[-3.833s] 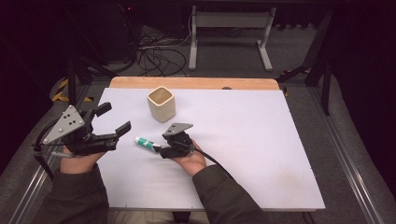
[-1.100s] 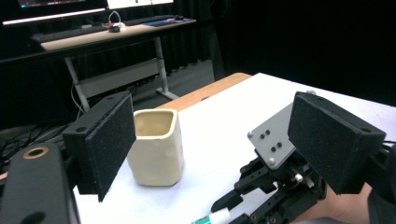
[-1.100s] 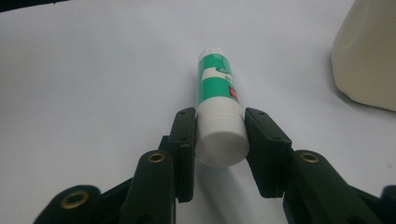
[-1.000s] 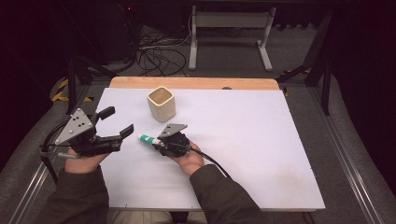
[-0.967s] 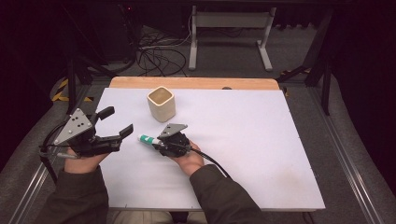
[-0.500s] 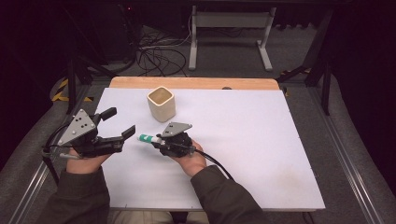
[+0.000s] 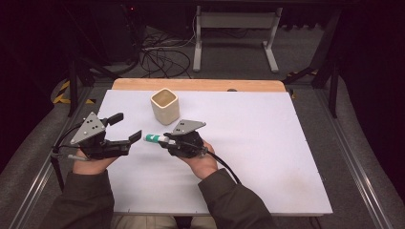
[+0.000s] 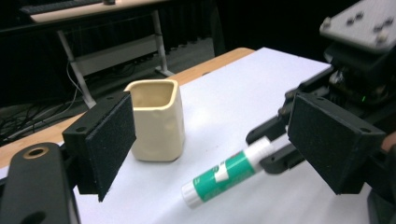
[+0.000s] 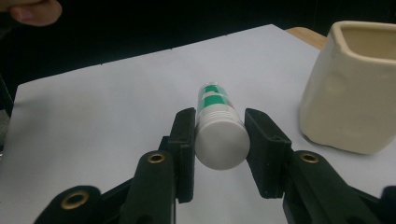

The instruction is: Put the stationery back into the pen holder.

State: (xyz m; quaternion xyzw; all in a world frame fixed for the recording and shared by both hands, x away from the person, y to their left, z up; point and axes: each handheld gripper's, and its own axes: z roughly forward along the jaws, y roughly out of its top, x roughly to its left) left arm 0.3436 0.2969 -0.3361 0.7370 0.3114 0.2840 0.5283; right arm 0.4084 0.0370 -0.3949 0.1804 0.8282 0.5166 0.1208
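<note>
Two grippers meet over the near left part of the white table (image 7: 267, 157), and between them lies a glue stick (image 8: 231, 171), green-and-white, pointing from the right gripper (image 9: 219, 144) toward the left gripper (image 8: 210, 140). It looks light and rigid, a smooth plastic cylinder that would likely roll or slip if pinched off-centre; the best hold is square across the barrel, as the right gripper's jaws have it now, closed snugly on the capped white end. The free green end sticks out just in front of the left gripper, whose jaws stand wide apart and empty (its pads (image 8: 109, 140) flank the stick without touching). Whether the stick rests on the table or hangs slightly above it is hard to tell. A cream square cup (image 7: 165, 105) stands upright just beyond.
</note>
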